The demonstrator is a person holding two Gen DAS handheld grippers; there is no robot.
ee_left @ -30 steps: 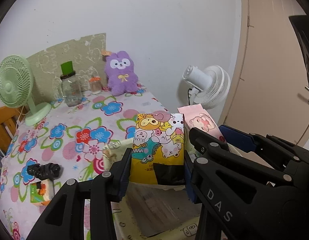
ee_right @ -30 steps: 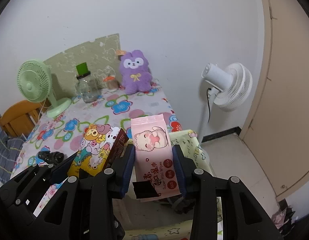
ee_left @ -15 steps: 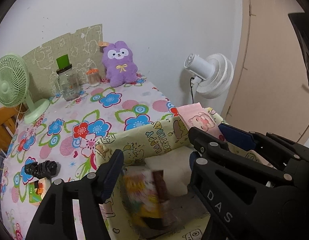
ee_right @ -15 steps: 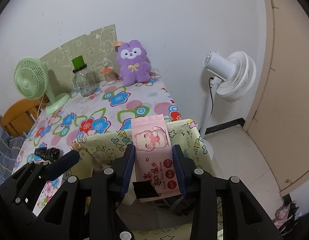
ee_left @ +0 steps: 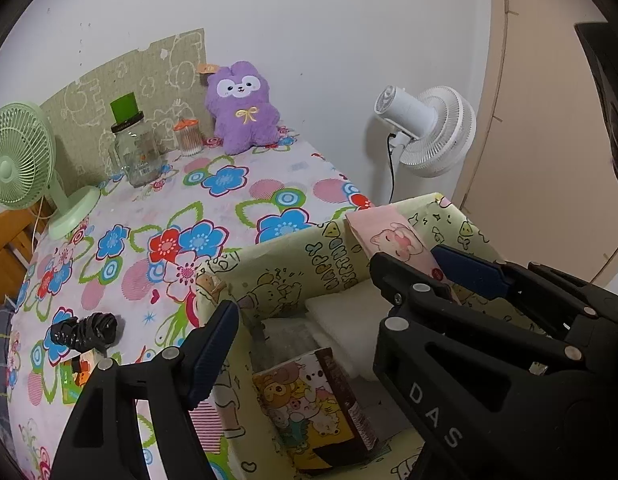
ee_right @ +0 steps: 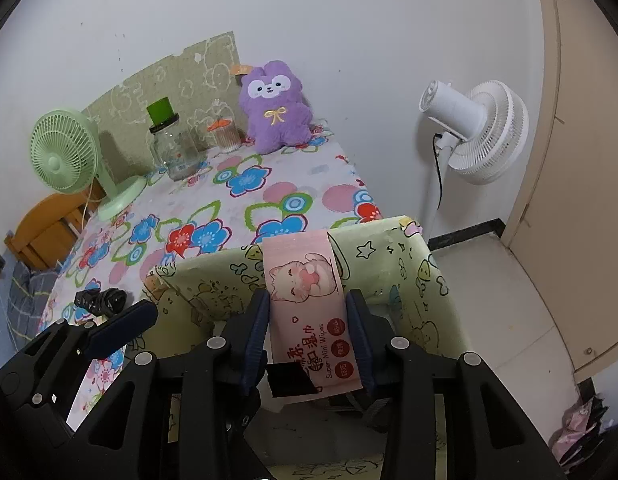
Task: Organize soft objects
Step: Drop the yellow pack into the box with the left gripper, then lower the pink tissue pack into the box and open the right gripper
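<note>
Pink wipes pack (ee_right: 309, 312): held upright between the two pads of the right gripper (ee_right: 309, 336), above the far right corner of the storage box (ee_right: 425, 288); a cartoon cat is printed on its front.
Right gripper: partly closed, with the pads pressed on both sides of the pink pack.
Yellow cartoon pack (ee_left: 313, 404): laid on the floor of the storage box, near its front wall, free of both grippers.
Left gripper (ee_left: 305, 320): jaws are opening above the box; nothing is gripped between them, and the yellow pack is seen below the gap.
Storage box: pale green fabric printed with cartoon drawings, set at the near right edge of the table (ee_left: 229, 208); white padding (ee_left: 341, 320) is seen inside.
Table: covered by a flowered cloth.
Far edge of the table: a purple plush toy (ee_left: 241, 108), a glass jar (ee_left: 137, 148) and a green desk fan (ee_left: 17, 160) are lined up by the wall.
Near left edge: a small black object (ee_left: 85, 330) is seen.
Floor beside the table: a white standing fan (ee_right: 477, 136).
</note>
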